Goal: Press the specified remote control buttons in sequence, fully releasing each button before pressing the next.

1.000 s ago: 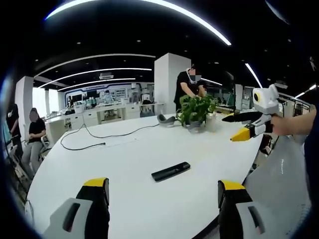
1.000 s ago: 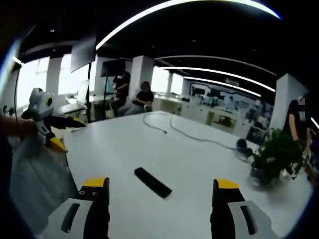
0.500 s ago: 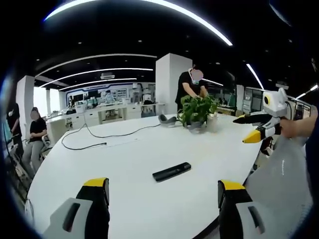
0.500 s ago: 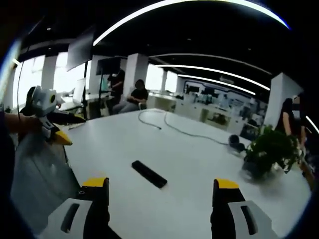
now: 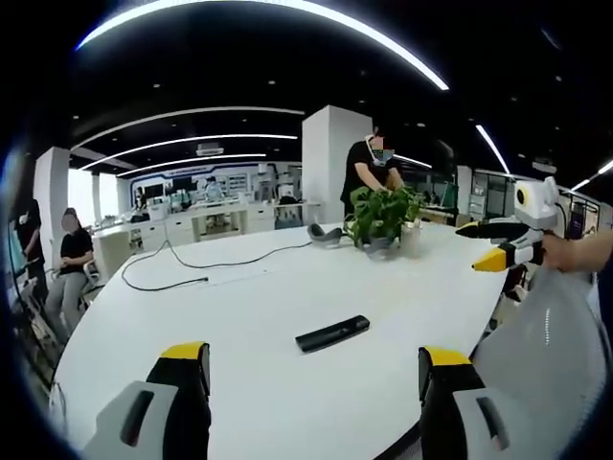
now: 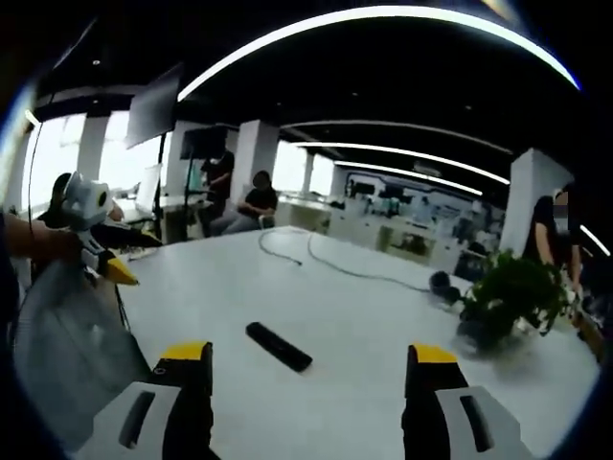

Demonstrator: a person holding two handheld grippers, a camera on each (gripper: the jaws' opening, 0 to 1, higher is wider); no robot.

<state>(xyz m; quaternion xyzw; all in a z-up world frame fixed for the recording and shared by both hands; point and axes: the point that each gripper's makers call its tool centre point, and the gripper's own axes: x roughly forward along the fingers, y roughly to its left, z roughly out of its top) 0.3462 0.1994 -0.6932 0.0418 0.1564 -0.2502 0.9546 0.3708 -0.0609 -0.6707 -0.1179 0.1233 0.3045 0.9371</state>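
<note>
Bench [image 5: 287, 287]: white, office behind; remote control [image 5: 332, 333] flat mid-bench, near side of plant [image 5: 381, 213]
Change: views drifted slightly; remote unmoved, untouched
Left gripper [image 5: 313, 383]: jaws apart, short of remote
Right gripper [image 6: 305, 383]: jaws apart, empty; no press begun

A wide white counter [image 5: 287, 287] lies open ahead of you, with bare surface on every side of the slim black remote control [image 5: 332, 333] lying flat near its middle. Your left hand-held gripper [image 5: 306, 383] and right hand-held gripper [image 6: 302, 383] both sit at the near edge with jaws spread apart, well short of the remote. Obstacles stand toward the far side: a potted plant [image 5: 380, 216], a dark headset-like object [image 5: 324, 231] just beside it, and a black cable [image 5: 192, 268] trailing across the far counter.
</note>
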